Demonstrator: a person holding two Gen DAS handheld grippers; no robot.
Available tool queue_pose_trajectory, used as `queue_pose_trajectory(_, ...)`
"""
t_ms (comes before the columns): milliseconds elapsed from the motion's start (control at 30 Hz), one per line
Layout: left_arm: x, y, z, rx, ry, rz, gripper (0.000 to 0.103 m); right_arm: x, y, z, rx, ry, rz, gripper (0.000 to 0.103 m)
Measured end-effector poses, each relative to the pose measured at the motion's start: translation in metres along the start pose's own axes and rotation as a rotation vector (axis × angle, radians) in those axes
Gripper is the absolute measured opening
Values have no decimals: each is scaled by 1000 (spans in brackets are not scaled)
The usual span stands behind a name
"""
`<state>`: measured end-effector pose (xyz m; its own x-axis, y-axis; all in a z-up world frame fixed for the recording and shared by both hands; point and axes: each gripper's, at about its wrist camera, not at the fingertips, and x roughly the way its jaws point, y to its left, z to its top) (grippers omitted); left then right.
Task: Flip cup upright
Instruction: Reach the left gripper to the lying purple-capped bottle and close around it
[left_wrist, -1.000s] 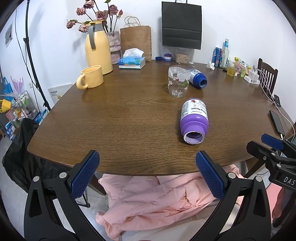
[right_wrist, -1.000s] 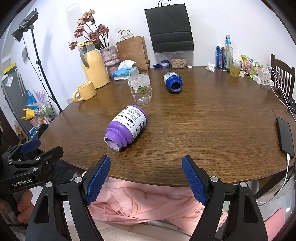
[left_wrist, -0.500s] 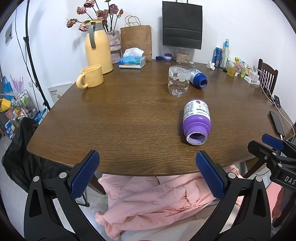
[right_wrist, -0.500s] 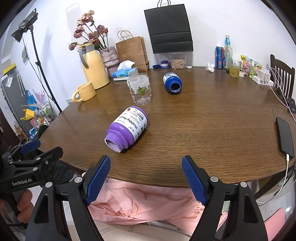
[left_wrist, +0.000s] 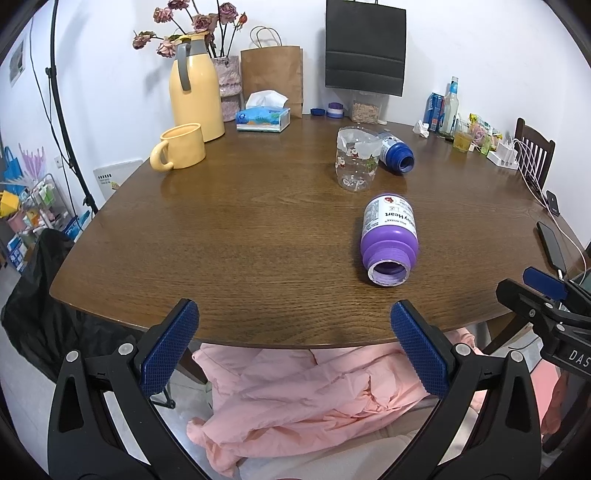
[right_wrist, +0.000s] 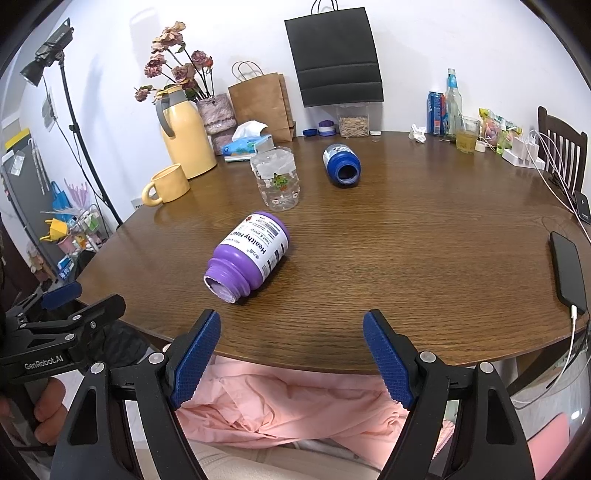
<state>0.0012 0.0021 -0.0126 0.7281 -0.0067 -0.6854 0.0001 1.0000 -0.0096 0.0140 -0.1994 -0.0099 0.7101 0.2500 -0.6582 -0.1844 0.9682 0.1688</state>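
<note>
A clear printed plastic cup (left_wrist: 356, 160) (right_wrist: 277, 181) stands mid-table; I cannot tell which end is up. A purple jar (left_wrist: 389, 240) (right_wrist: 248, 254) lies on its side, its open mouth toward me. Behind it a blue jar (left_wrist: 397, 157) (right_wrist: 341, 164) also lies on its side. My left gripper (left_wrist: 293, 314) is open, nothing between its fingers, held at the table's near edge left of the purple jar. My right gripper (right_wrist: 291, 321) is open too, just off the near edge and right of the purple jar.
A yellow mug (left_wrist: 181, 147) and a yellow thermos jug (left_wrist: 195, 92) stand at the back left by a tissue box (left_wrist: 263, 118). A phone (right_wrist: 567, 269) on a cable lies at the right edge. Bottles and snacks (right_wrist: 454, 110) line the back right. Pink cloth (left_wrist: 314, 384) lies below the table (left_wrist: 240, 240).
The purple jar has rolled a little on the table, its label turning. Both grippers stay open and almost still.
</note>
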Motion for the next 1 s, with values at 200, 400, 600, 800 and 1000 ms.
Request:
queue_pose_trajectory(200,5,1,0,-11,26,-20,103,0,0,-1,1,1,0,84)
queue_pose_trajectory(400,5,0,0,-11,31,-27,103,0,0,0,0,1,-1,84)
queue_pose_trajectory(600,23,-7,21,42,-7,-104,103,-4,-12,9,-7,-59,-68,84)
queue_pose_trajectory(800,88,-44,44,131,65,-219,103,15,-52,32,72,-86,-86,84)
queue_pose_trajectory(1000,131,-60,53,119,113,-317,65,39,-65,52,87,-77,-52,84)
